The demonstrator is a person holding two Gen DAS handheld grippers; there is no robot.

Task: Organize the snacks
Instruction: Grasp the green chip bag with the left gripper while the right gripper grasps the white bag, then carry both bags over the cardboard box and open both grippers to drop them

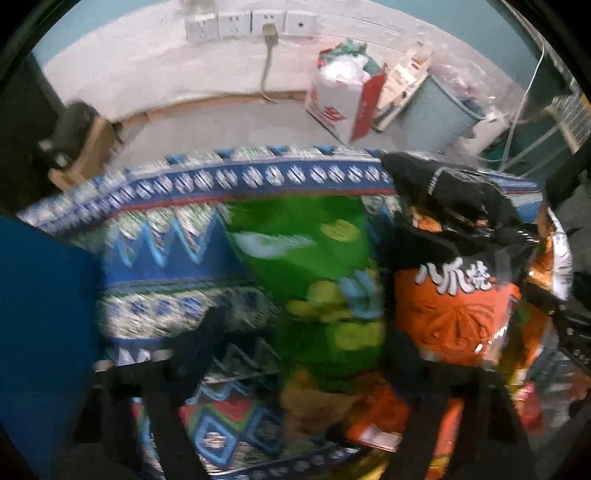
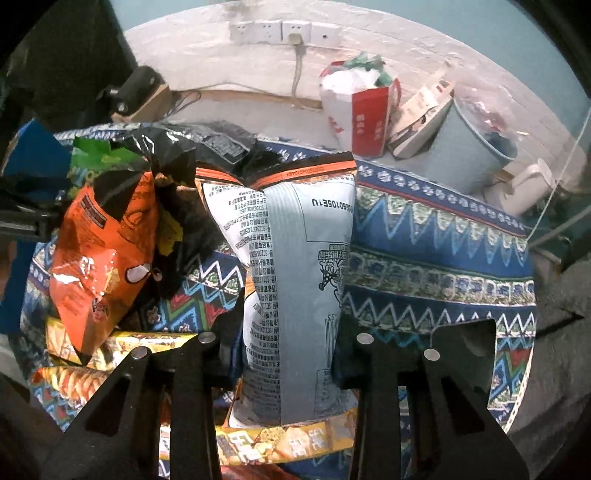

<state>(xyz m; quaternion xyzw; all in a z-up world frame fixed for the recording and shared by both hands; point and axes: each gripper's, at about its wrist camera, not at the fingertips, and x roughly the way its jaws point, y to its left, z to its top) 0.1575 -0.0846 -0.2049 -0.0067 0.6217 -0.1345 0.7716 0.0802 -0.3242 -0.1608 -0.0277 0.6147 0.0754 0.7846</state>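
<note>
My right gripper (image 2: 288, 354) is shut on a white snack bag (image 2: 295, 280) with an orange top edge, held upright, printed back facing me. An orange and black bag (image 2: 103, 258) hangs at the left, held by the left gripper's fingers (image 2: 22, 221). In the blurred left wrist view my left gripper (image 1: 295, 350) has a green snack bag (image 1: 314, 280) between its fingers, next to the orange and black bag (image 1: 454, 306). Yellow and orange bags (image 2: 258, 446) lie on the patterned blue cloth (image 2: 443, 258) below.
A grey bin (image 2: 476, 155) and a red and white box (image 2: 365, 114) stand on the floor beyond the cloth's far edge. A wall with sockets (image 2: 280, 29) is behind. A blue object (image 1: 40, 314) is at the left.
</note>
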